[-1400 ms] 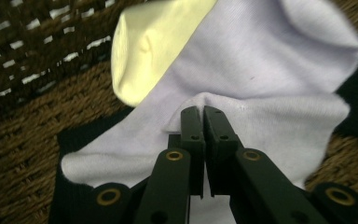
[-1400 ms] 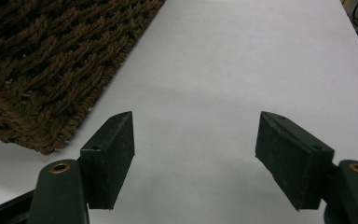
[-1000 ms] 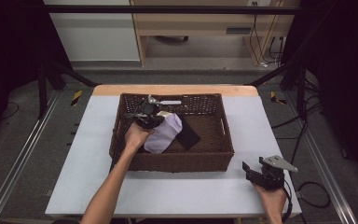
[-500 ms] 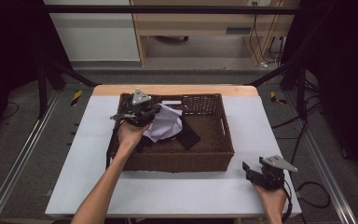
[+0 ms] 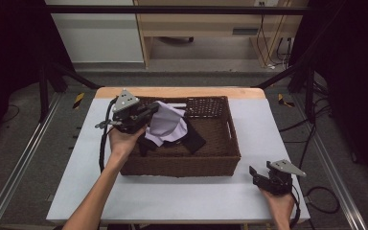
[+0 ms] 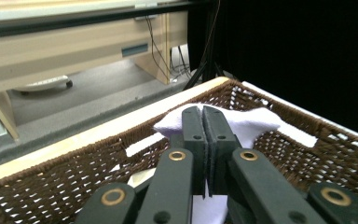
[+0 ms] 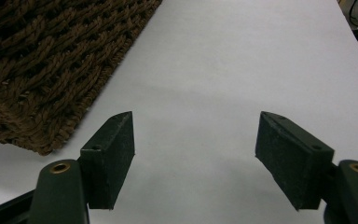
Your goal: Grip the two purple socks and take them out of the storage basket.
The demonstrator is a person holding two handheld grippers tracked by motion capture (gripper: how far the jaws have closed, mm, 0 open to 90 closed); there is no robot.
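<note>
My left gripper (image 5: 149, 111) is shut on a pale lilac-white cloth (image 5: 166, 125) and holds it lifted over the left part of a brown wicker basket (image 5: 220, 163). In the left gripper view the closed gripper (image 6: 202, 114) pinches the cloth (image 6: 247, 123), which spreads out beyond the jaws above the basket's far rim (image 6: 88, 154). A black cloth (image 5: 194, 140) lies in the basket under the pale one. My right gripper (image 5: 258, 178) rests on the white table (image 5: 187, 196) at the front right, open, with nothing between its fingers (image 7: 112, 156).
The basket stands in the middle of the white table, and its corner (image 7: 37, 74) lies to the left of my right gripper. A wooden bench (image 5: 206, 28) and cables stand beyond the far edge. Dark metal frame legs flank the table.
My left gripper has lifted the pale cloth up and to the left, from the basket's middle toward its left rim. The right gripper has stayed where it was.
</note>
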